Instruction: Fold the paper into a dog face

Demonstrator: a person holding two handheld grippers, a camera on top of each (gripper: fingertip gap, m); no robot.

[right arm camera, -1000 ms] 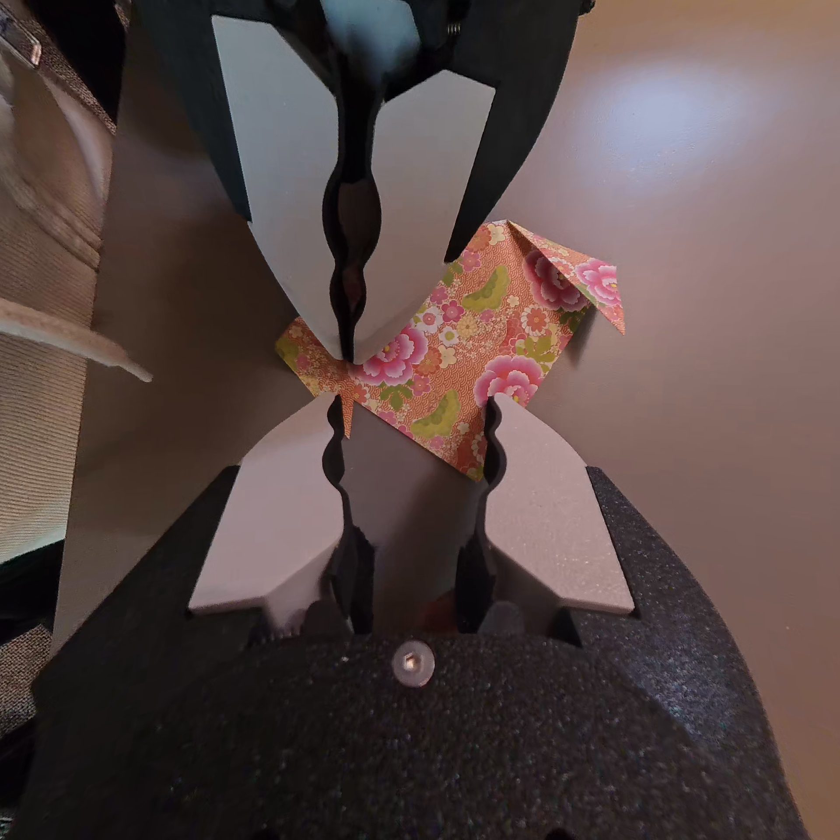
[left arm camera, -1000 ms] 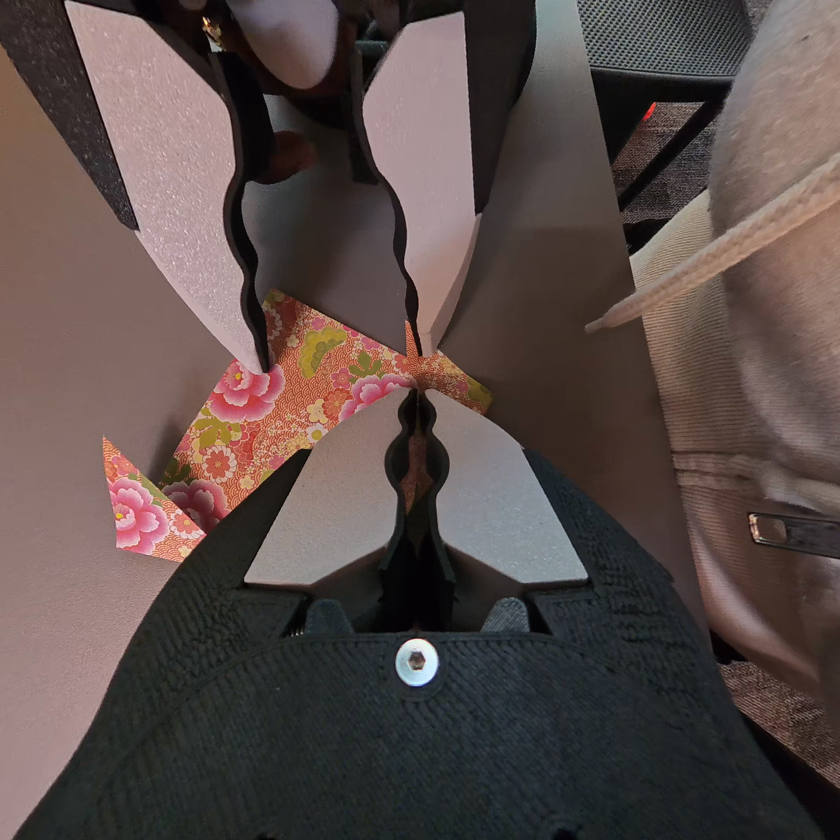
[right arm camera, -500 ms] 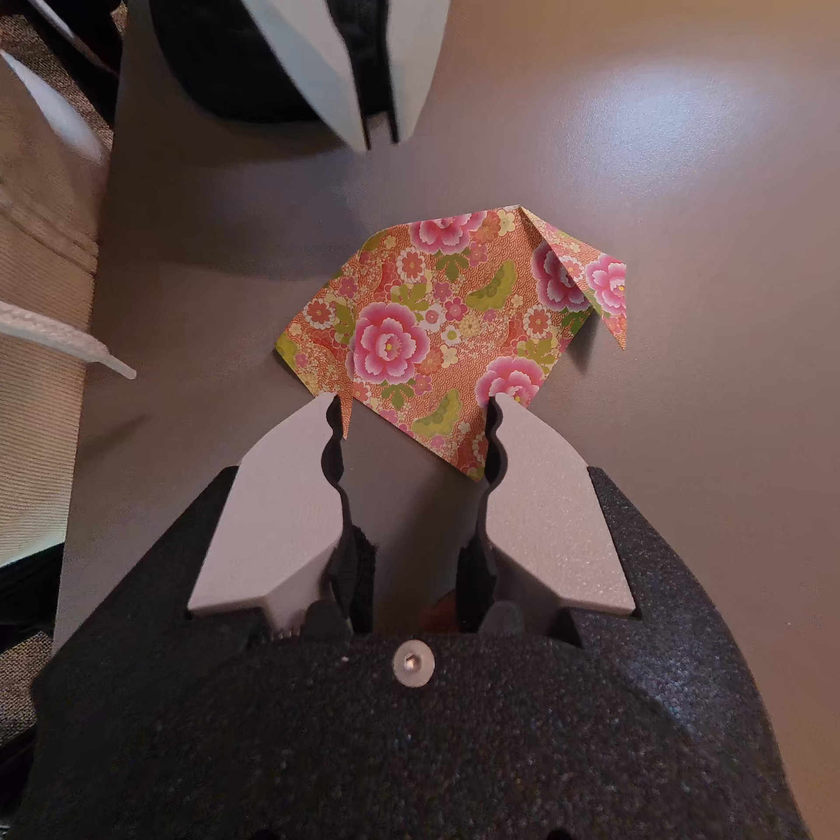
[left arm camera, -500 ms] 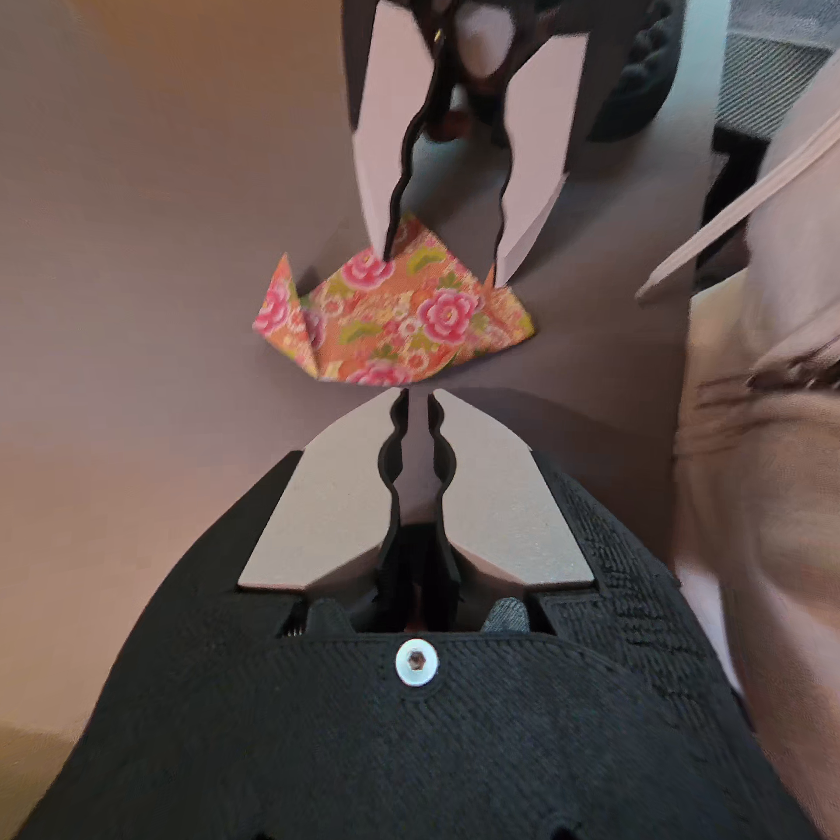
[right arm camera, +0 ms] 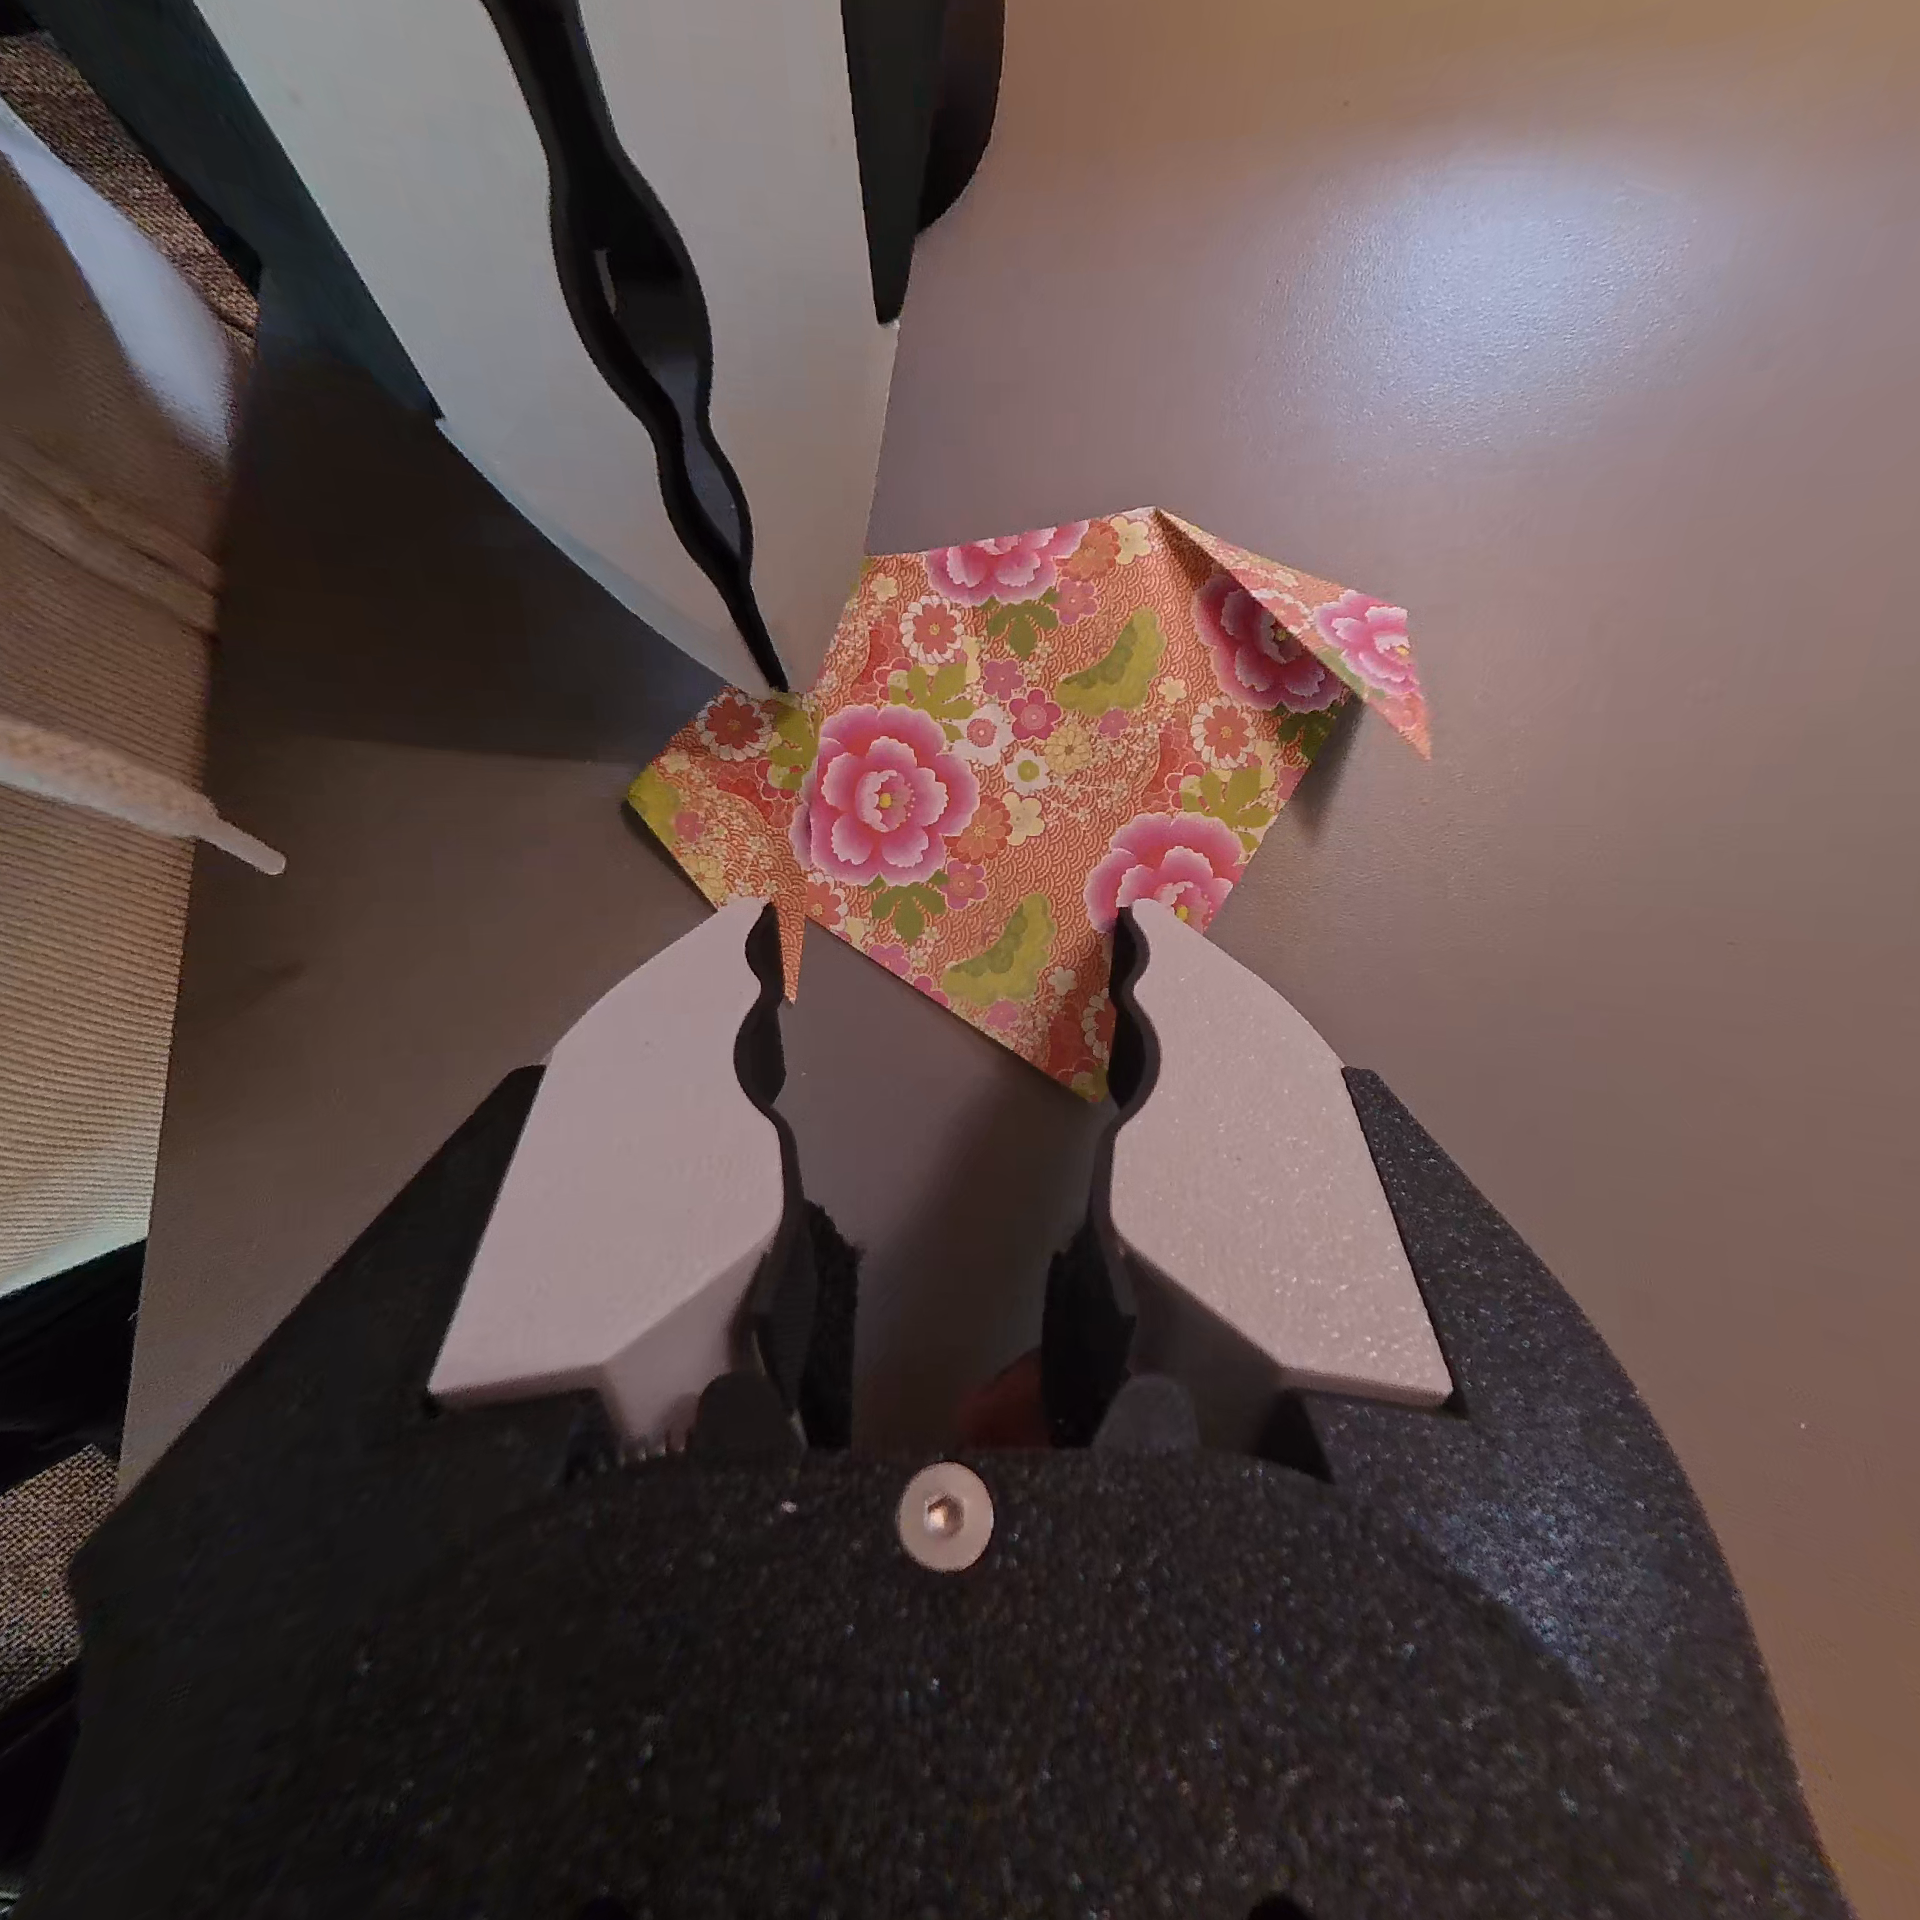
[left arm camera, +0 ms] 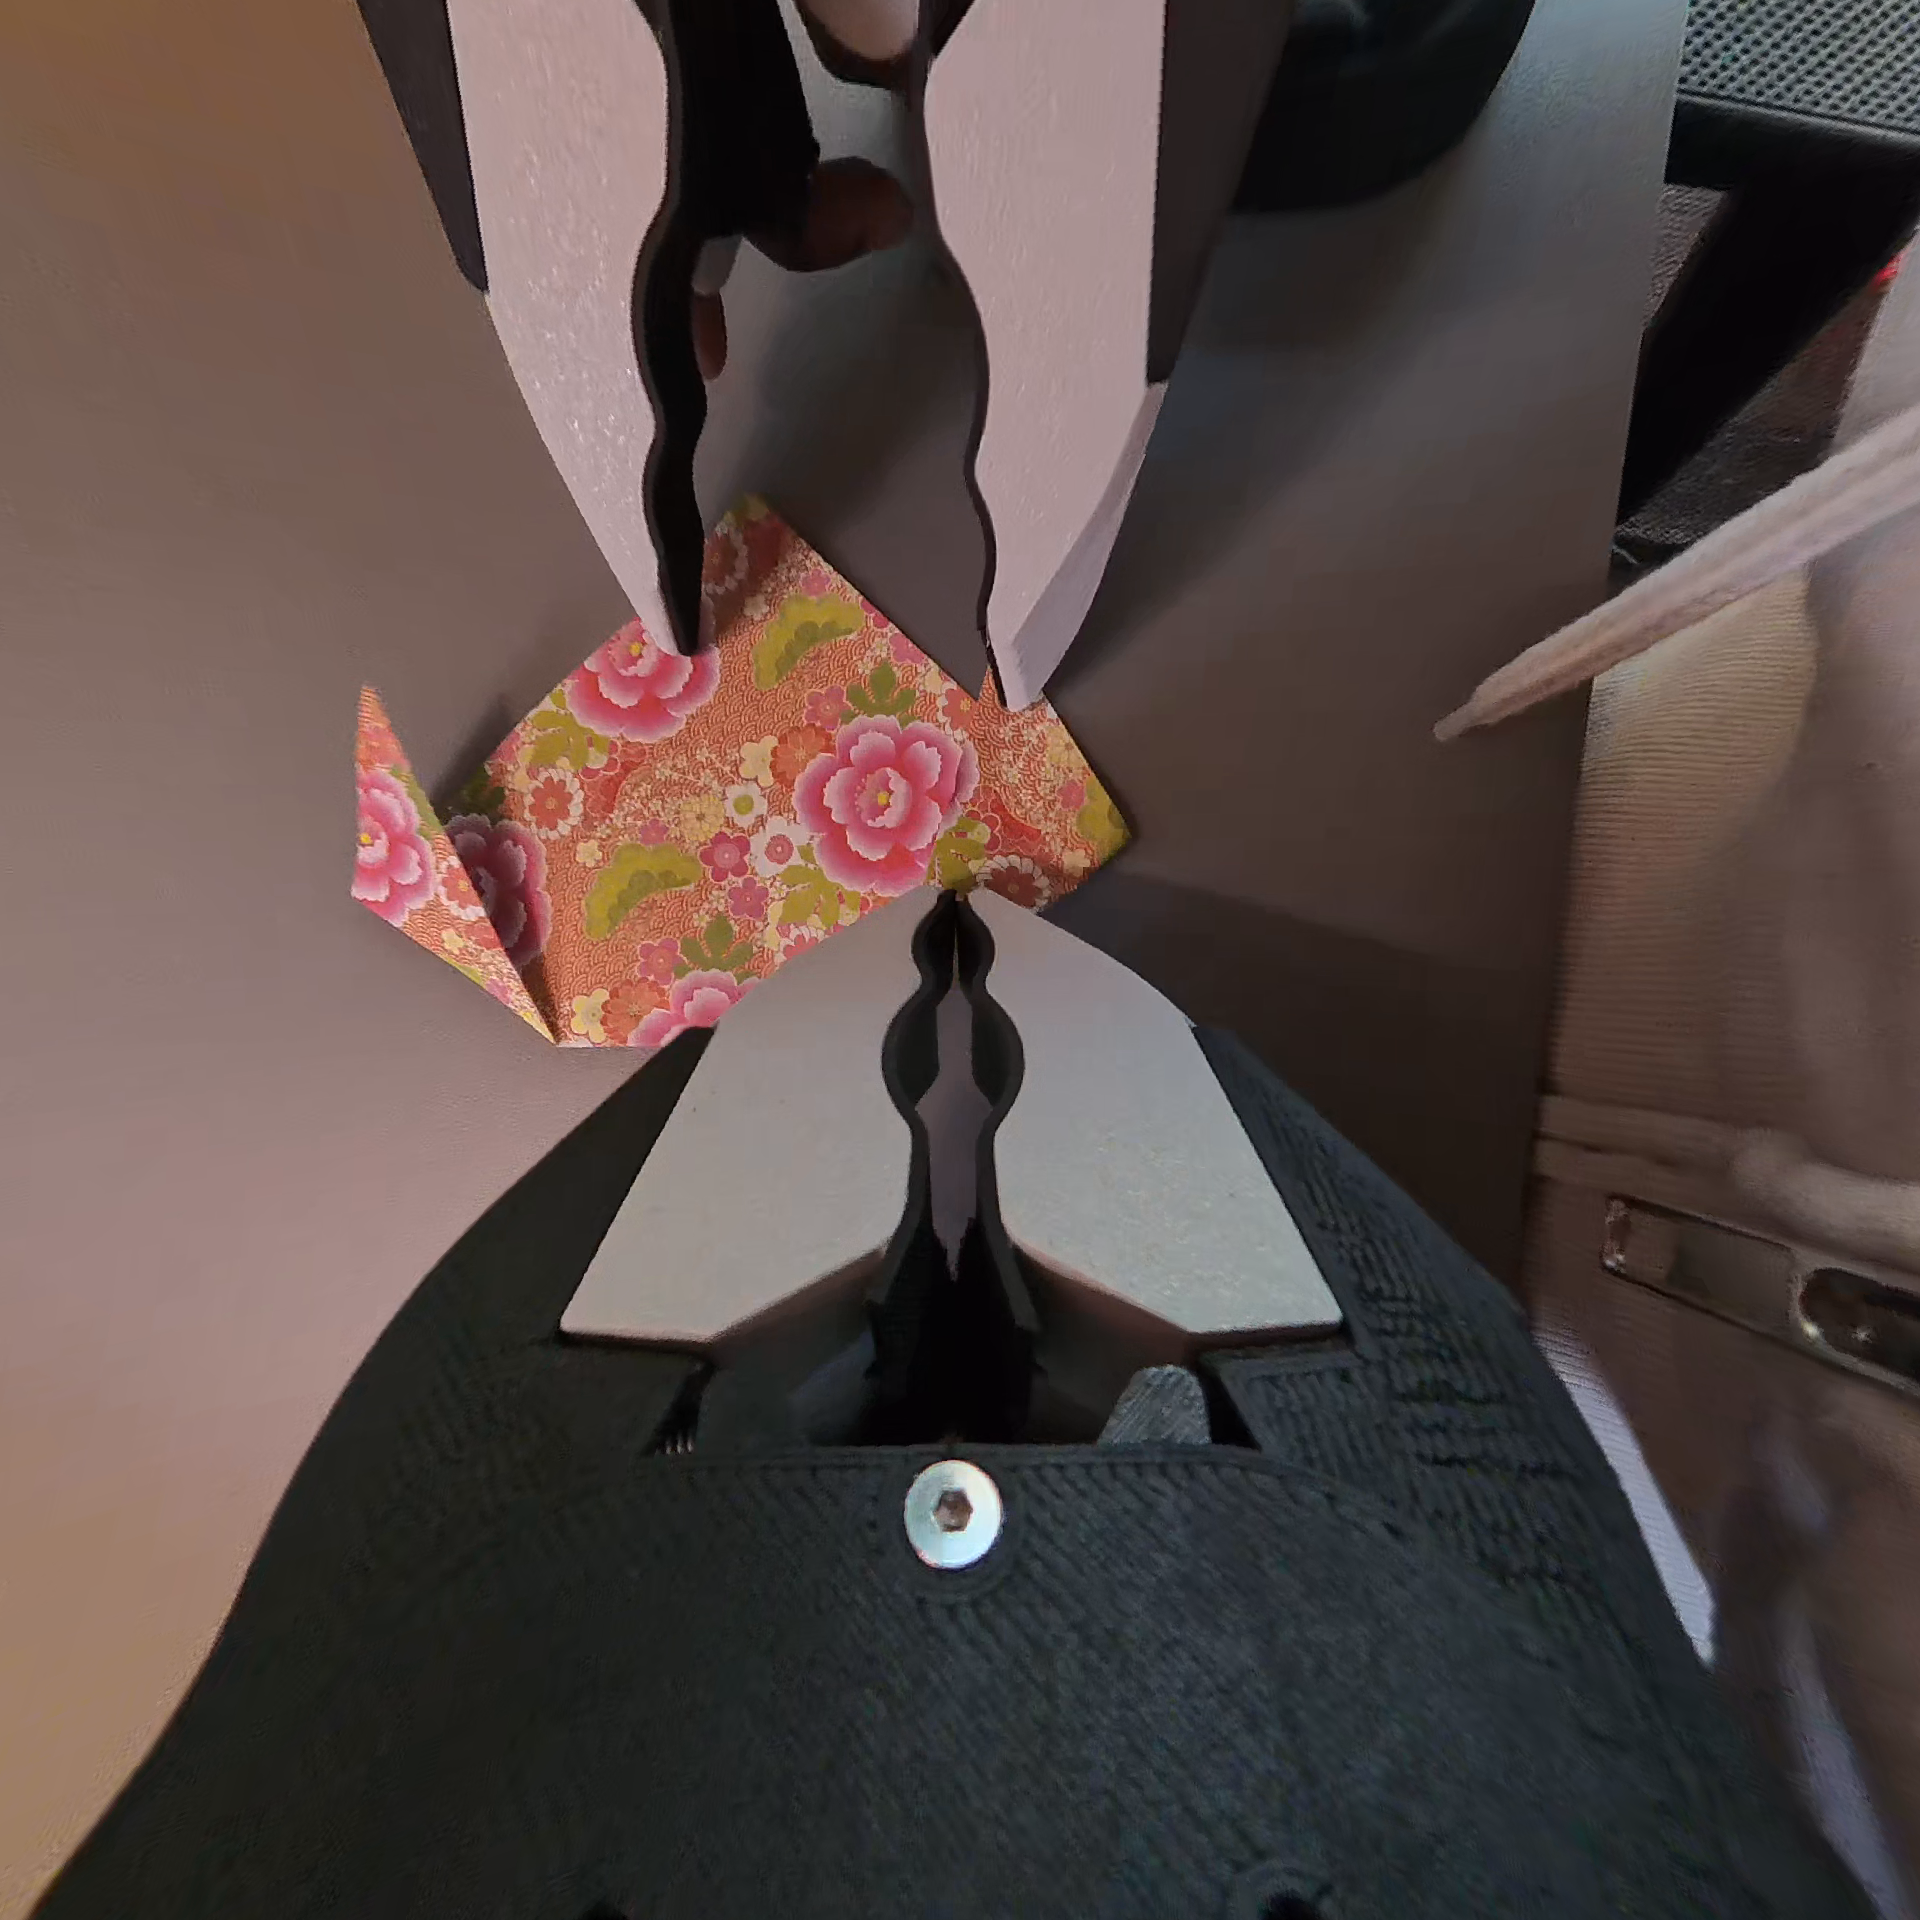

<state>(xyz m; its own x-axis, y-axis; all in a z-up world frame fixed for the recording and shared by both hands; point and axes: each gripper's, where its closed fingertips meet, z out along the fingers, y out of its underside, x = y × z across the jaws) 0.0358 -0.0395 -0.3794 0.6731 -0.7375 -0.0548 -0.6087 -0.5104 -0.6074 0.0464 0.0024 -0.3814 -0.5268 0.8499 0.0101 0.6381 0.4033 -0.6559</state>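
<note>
Item: origami paper (left arm camera: 748,821), floral print in pink, orange and green, partly folded, lying flat on the worktop (left arm camera: 208,520); one corner flap (right arm camera: 1340,634) folded over and standing slightly raised

Surface: smooth matte grey-brown worktop, bare around the paper, with a soft patch of reflected light (right arm camera: 1538,260) in the right wrist view; its edge runs beside a person in beige clothing (left arm camera: 1714,987), with a pale drawstring (left arm camera: 1683,603) hanging across

Room: dark mesh surface (left arm camera: 1808,52) and dark carpet (right arm camera: 62,104) past the worktop edge

Left gripper (left arm camera: 954,906): fingers clenched together, tips meeting at the paper's near edge; whether they pinch the paper cannot be told

Right gripper (right arm camera: 943,914): fingers released, spread wide, tips resting at the paper's near edges, one on each side of its lower point
</note>
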